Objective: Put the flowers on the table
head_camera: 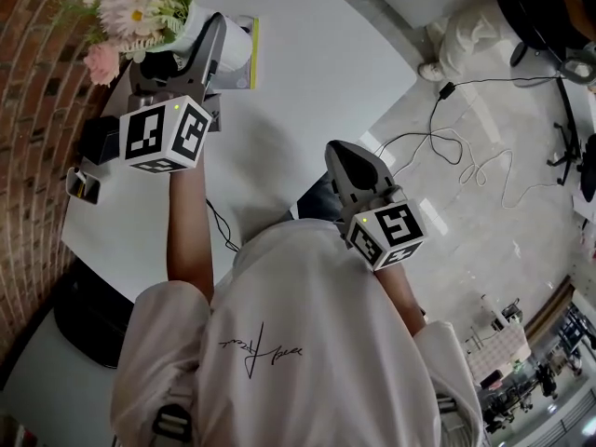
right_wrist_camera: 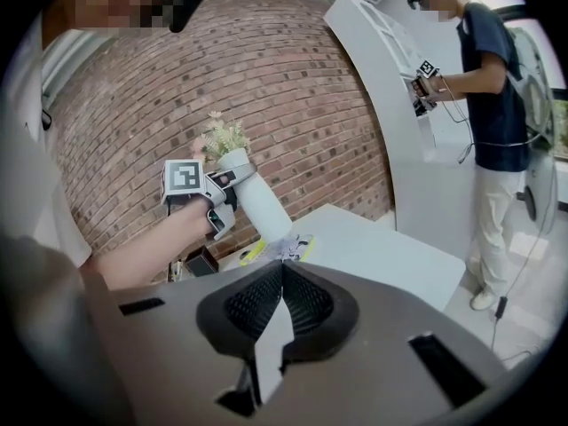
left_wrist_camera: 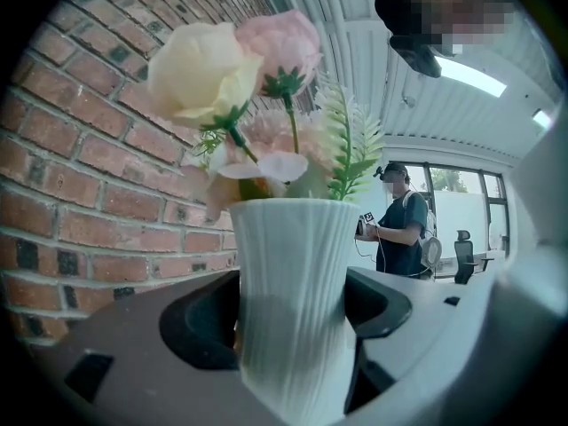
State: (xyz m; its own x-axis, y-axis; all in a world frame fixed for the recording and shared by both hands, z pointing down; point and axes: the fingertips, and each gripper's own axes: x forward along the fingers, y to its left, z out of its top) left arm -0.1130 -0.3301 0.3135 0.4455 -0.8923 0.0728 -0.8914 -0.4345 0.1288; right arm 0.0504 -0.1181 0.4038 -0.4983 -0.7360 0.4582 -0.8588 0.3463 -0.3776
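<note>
A ribbed white vase [left_wrist_camera: 293,300] of pink, cream and white artificial flowers [left_wrist_camera: 240,69] fills the left gripper view. My left gripper [left_wrist_camera: 293,322] is shut on the vase, with one finger [left_wrist_camera: 200,327] on each side. In the head view the left gripper [head_camera: 207,54] holds the vase [head_camera: 233,49] at the table's far left, flowers [head_camera: 130,7] towards the brick wall. The right gripper view shows the vase [right_wrist_camera: 257,202] tilted, its base low over the white table [right_wrist_camera: 373,247]. My right gripper [head_camera: 343,161] hangs near my chest, shut and empty, jaws meeting [right_wrist_camera: 282,269].
A yellow-edged booklet [head_camera: 253,54] lies under the vase's base. A black box [head_camera: 93,138] and a small device [head_camera: 84,186] sit along the table's left edge by the brick wall [head_camera: 28,110]. Cables [head_camera: 466,156] trail over the floor at right. Another person [right_wrist_camera: 497,105] stands by a white pillar [right_wrist_camera: 399,105].
</note>
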